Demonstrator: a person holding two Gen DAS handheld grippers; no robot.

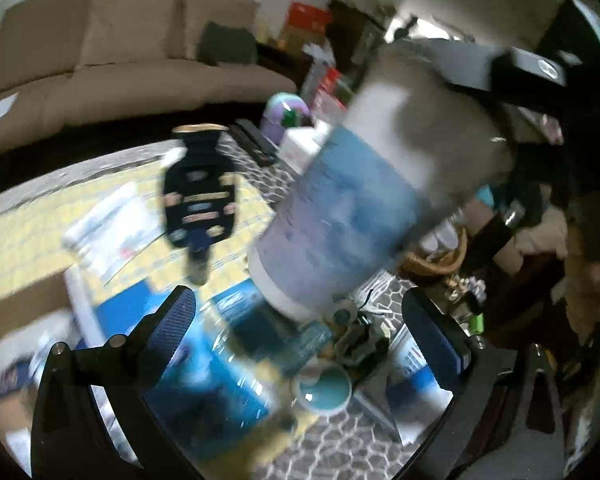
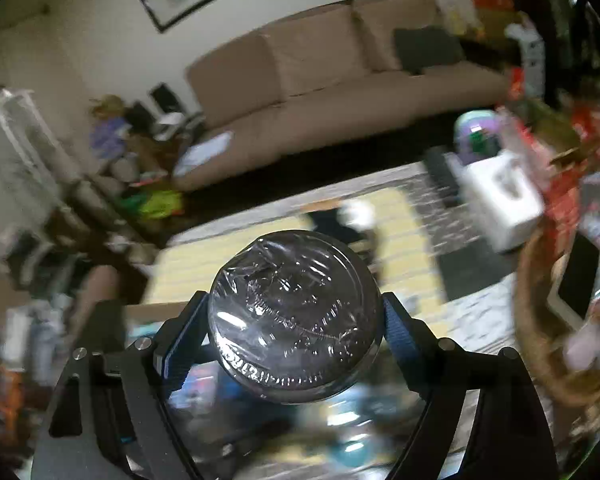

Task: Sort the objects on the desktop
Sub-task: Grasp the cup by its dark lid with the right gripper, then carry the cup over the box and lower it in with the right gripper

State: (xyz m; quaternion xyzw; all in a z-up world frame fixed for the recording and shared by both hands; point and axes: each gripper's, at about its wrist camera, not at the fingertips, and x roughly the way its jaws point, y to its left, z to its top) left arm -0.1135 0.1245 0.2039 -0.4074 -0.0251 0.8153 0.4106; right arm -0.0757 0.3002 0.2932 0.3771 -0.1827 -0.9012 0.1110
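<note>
A tall round canister [image 1: 352, 208] with a blue and white label and a grey top hangs tilted in the air over the table in the left wrist view. My right gripper [image 2: 294, 308] is shut on it, its blue pads pressed on both sides of the plastic-wrapped grey lid [image 2: 296, 304]. My left gripper [image 1: 304, 326] is open below the canister, with nothing between its fingers. Beneath it lie a teal cup [image 1: 326, 390] and a blue box [image 1: 220, 368], both blurred.
On the yellow and grey tablecloth [image 1: 28, 232] lie a black bottle [image 1: 198, 192], a white packet [image 1: 108, 224], a white box [image 2: 500, 196] and a purple pot [image 2: 476, 132]. A wicker basket [image 2: 540, 320] stands at the right. A beige sofa [image 2: 340, 80] is behind.
</note>
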